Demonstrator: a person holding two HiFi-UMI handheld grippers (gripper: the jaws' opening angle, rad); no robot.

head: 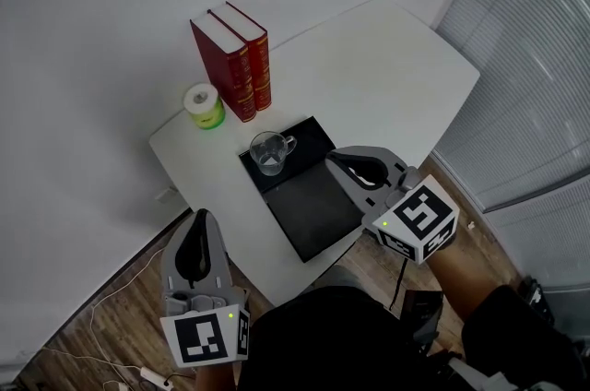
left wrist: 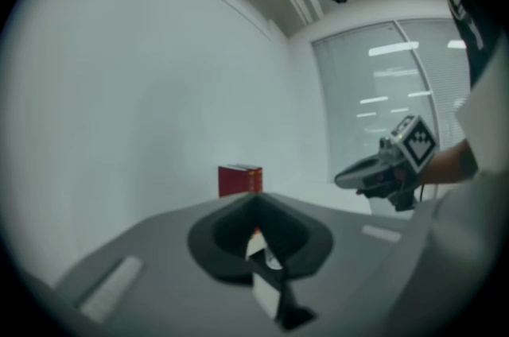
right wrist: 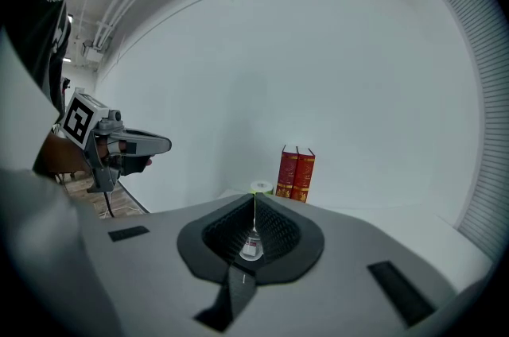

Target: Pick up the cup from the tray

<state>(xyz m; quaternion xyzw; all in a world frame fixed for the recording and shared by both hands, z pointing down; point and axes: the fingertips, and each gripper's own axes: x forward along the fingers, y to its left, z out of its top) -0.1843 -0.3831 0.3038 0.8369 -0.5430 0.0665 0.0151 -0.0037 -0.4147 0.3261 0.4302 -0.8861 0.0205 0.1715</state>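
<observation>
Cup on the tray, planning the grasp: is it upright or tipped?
Upright: the cup stands on the black tray, round rim facing up.

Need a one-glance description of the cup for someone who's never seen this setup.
On the white table lies a black tray. The cup stands in the tray's far corner, nearest the two red books. It is the only clear glass thing, with a handle.

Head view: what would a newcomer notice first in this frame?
Two red books stand upright at the far left edge of the white table, the brightest colour here. In front of them a clear cup sits on the far corner of a black tray. The right gripper, jaws shut, hovers over the tray's right edge, pointing toward the cup.
</observation>
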